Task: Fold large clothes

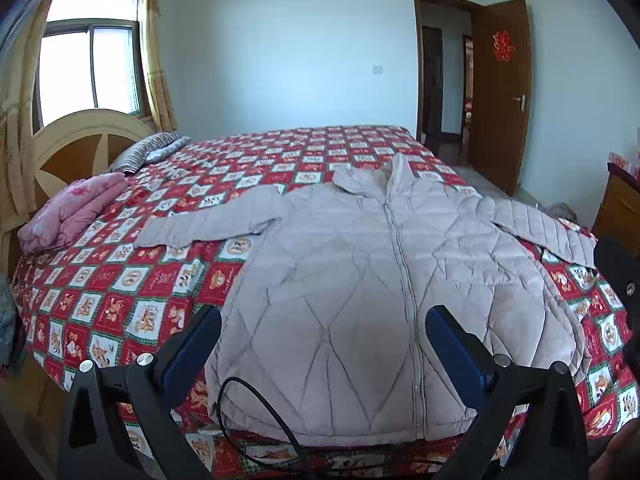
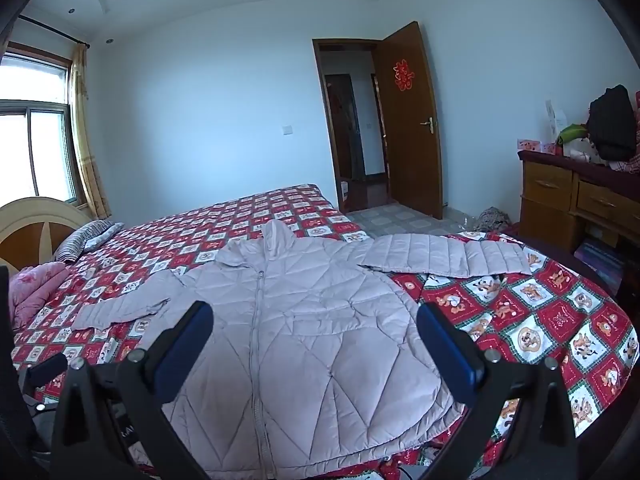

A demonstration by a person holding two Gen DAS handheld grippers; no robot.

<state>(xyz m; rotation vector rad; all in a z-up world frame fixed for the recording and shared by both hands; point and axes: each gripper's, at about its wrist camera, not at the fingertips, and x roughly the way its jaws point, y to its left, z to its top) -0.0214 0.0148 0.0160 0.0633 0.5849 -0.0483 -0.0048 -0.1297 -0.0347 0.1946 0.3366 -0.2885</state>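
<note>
A pale grey quilted jacket [image 1: 360,272] lies flat and zipped on the bed, front up, hood pointing away, both sleeves spread sideways. In the right wrist view the same jacket [image 2: 312,320] fills the middle, its right sleeve [image 2: 444,260] stretched toward the bed's right edge. My left gripper [image 1: 324,332] hovers over the jacket's hem, jaws wide open with nothing between them. My right gripper [image 2: 314,324] also stands open and empty above the lower part of the jacket. Neither touches the cloth.
A red checked bedspread [image 1: 120,292] covers the bed. A folded pink quilt [image 1: 68,216] and striped pillows [image 1: 148,150] lie by the headboard at the left. A wooden dresser [image 2: 576,200] stands on the right, an open door [image 2: 408,128] behind. A black cable [image 1: 256,412] hangs over the jacket hem.
</note>
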